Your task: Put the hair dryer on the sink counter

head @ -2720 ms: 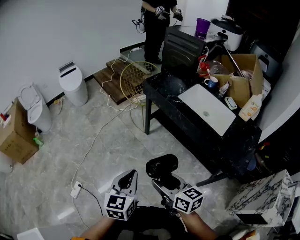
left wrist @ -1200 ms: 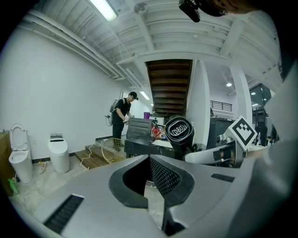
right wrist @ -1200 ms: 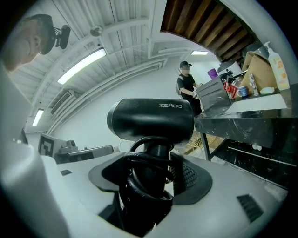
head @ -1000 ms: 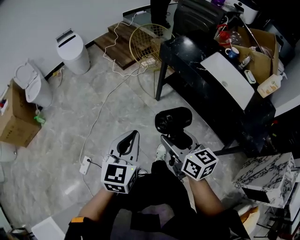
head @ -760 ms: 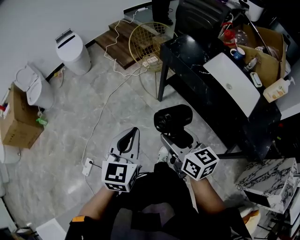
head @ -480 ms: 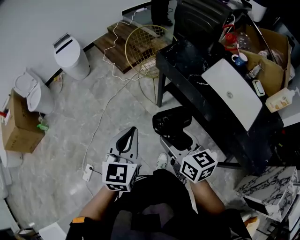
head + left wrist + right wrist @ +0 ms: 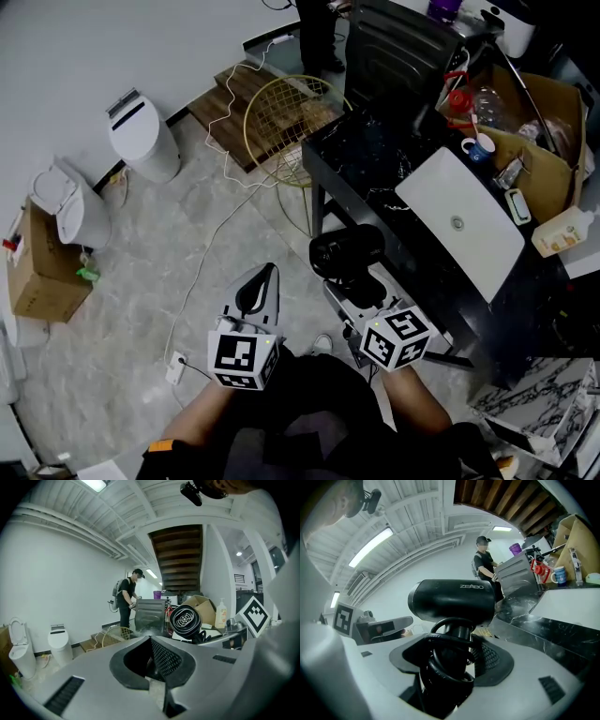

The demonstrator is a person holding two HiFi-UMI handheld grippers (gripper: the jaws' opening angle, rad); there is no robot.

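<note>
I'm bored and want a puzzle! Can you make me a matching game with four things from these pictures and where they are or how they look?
Things:
1. hair dryer
2. wire basket
3. sink
4. left claw

Clues:
A. white, set in the dark counter
B. shut, holding nothing
C. black, gripped by the right claw
D. gold, beside the counter

Pairs: 1-C, 2-D, 3-A, 4-B

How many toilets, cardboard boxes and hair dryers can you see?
toilets: 2
cardboard boxes: 2
hair dryer: 1
Total: 5
</note>
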